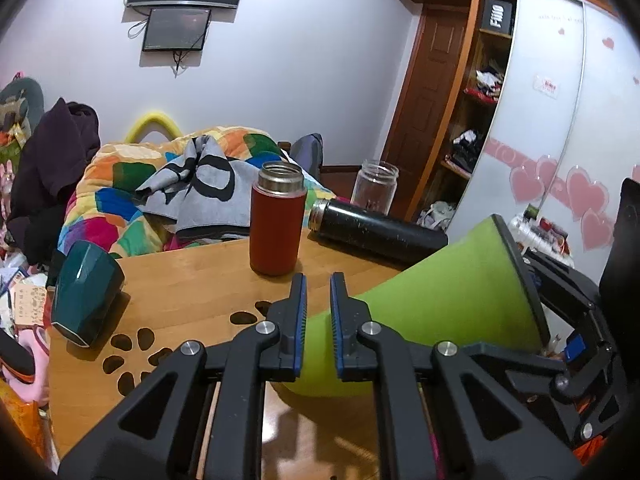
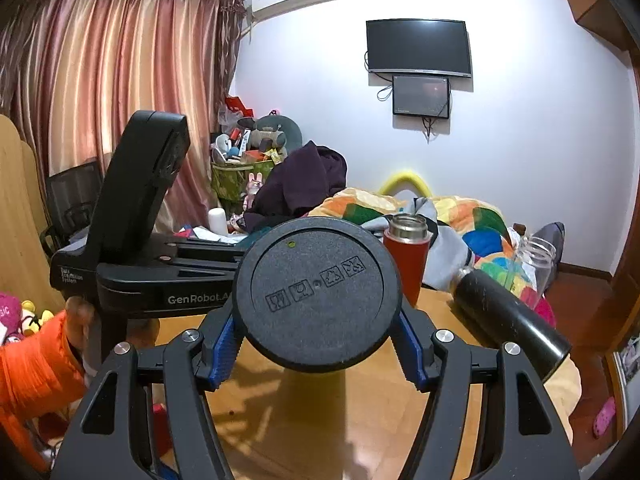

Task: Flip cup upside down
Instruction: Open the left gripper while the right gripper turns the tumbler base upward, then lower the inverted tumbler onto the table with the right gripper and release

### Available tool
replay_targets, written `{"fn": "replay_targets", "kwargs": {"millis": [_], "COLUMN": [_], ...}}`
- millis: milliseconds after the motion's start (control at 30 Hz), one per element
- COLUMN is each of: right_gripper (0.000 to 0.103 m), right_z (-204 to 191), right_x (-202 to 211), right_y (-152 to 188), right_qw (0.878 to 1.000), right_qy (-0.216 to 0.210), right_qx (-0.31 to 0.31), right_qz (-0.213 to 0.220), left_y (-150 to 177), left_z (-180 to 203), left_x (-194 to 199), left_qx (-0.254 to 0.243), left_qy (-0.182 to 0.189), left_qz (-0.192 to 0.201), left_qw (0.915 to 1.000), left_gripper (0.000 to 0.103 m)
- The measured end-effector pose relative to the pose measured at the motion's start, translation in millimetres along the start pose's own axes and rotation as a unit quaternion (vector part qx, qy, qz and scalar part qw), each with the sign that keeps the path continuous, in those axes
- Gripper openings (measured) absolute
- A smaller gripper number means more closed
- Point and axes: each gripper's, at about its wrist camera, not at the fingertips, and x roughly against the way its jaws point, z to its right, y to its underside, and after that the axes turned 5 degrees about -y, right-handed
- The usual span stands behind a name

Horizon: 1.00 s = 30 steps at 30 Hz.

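Right gripper (image 2: 318, 354) spread wide and clamped by its blue pads (image 2: 224, 350) on the black round base of the cup (image 2: 316, 292). Cup held on its side above the table (image 1: 192, 292), base toward the right wrist camera, green body (image 1: 432, 300) running away from it toward the left gripper.

Left gripper (image 1: 318, 320) with fingers drawn close, only a narrow slot between them. Green of the cup's mouth end visible in that slot and behind both fingers; impossible to tell whether pinching the cup wall or only lying in front of it.

Beyond the fingers, a red flask (image 1: 276, 232) upright on the table, lid off, steel neck open. Cup in front of the red flask and to its right, nearer the camera, apart from it.

Just right of the red flask, a black flask (image 1: 380, 232) lying on its side, steel neck pointing toward the red flask. Behind the black flask, farther right of the red flask, a clear jar (image 1: 376, 188) upright and open.

Well left of the red flask, at the table's edge, a teal mug (image 1: 86, 292) tipped over. Between the teal mug and the red flask, toward the camera, dark oval cut-outs (image 1: 138, 340) in the tabletop.

Behind the red flask, a patchwork quilt (image 1: 132, 176) heaped on a bed with grey cloth (image 1: 200, 184) on top. High on the wall above the red flask, two dark screens (image 1: 178, 28).
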Motion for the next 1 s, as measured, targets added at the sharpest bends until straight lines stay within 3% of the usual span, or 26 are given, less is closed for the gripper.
{"fn": "replay_targets", "kwargs": {"millis": [133, 600, 867, 933, 1000], "right_gripper": [0.062, 0.062, 0.062, 0.062, 0.062], "right_z": [4, 11, 8, 8, 8], "right_x": [-8, -55, -75, -77, -79], "right_y": [-9, -37, -47, -49, -49], "right_qw": [1.0, 0.999, 0.998, 0.998, 0.998], "right_qy": [0.001, 0.009, 0.022, 0.026, 0.031], "right_qx": [-0.01, -0.021, -0.016, -0.018, -0.02], "right_qz": [-0.004, -0.029, -0.051, -0.054, -0.057], "left_y": [-3, 8, 17, 17, 17], "left_z": [-9, -46, -56, -54, -51], "left_x": [-2, 7, 20, 26, 31], "left_qx": [0.014, 0.034, 0.043, 0.038, 0.03], "left_qy": [0.01, -0.067, -0.09, -0.095, -0.106], "left_qz": [0.0, 0.006, 0.019, 0.026, 0.037], "left_qw": [0.9998, 0.9971, 0.9949, 0.9944, 0.9933], "left_gripper": [0.01, 0.01, 0.011, 0.013, 0.024]}}
